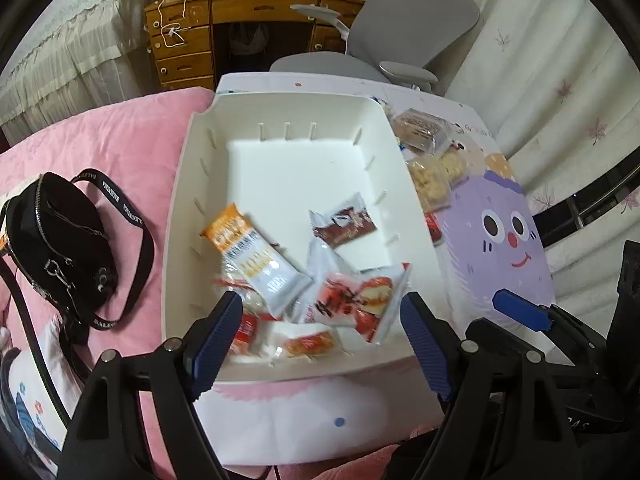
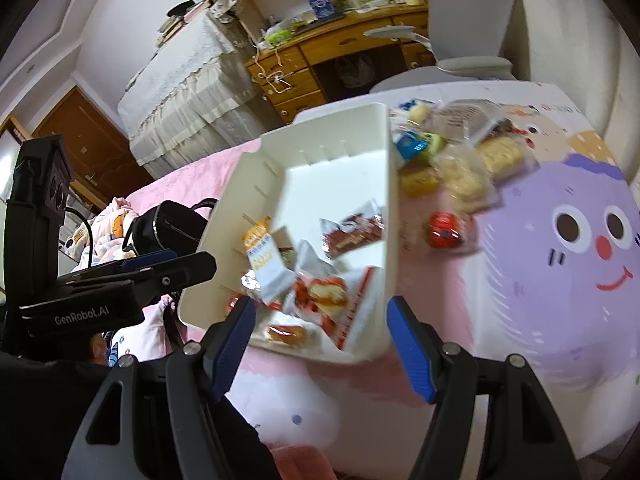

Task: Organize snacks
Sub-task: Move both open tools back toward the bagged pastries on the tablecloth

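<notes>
A bed with a pink cover (image 1: 132, 128) carries a printed cartoon mat (image 2: 560, 320). On the mat stands a white plastic bin (image 1: 180, 216), and loose snack packets (image 2: 460, 176) lie beside it. A black handbag (image 1: 60, 240) lies on the pink cover.
</notes>
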### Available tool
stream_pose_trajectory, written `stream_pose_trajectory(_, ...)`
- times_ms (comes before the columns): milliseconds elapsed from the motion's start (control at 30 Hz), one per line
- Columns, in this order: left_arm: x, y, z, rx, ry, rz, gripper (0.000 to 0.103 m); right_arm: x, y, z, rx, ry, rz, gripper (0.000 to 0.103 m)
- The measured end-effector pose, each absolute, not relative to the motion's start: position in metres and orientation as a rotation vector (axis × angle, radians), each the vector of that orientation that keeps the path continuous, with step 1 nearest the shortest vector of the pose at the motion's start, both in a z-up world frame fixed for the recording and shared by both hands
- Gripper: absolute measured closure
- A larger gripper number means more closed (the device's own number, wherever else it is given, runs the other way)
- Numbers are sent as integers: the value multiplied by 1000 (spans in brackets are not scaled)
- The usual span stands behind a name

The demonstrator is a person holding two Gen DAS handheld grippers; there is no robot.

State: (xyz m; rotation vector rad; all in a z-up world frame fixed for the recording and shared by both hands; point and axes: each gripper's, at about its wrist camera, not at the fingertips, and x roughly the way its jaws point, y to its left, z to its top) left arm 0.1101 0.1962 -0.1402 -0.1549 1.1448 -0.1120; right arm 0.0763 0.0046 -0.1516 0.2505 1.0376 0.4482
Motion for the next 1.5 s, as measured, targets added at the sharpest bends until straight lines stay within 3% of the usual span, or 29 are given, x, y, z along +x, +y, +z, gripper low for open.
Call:
stream_pose_trajectory(500, 116, 87, -123, -210, 1125, -87, 20, 81, -112, -131, 199, 1033, 412, 25)
stream_pose_trajectory(867, 125, 14, -135, -288, 1113, 1, 20, 111, -185, -133, 97, 1053, 477, 25)
stream_pose_trajectory(1500, 190, -18, -171, -417, 1150, 136, 20, 161, -233, -163, 10, 1044, 438, 15)
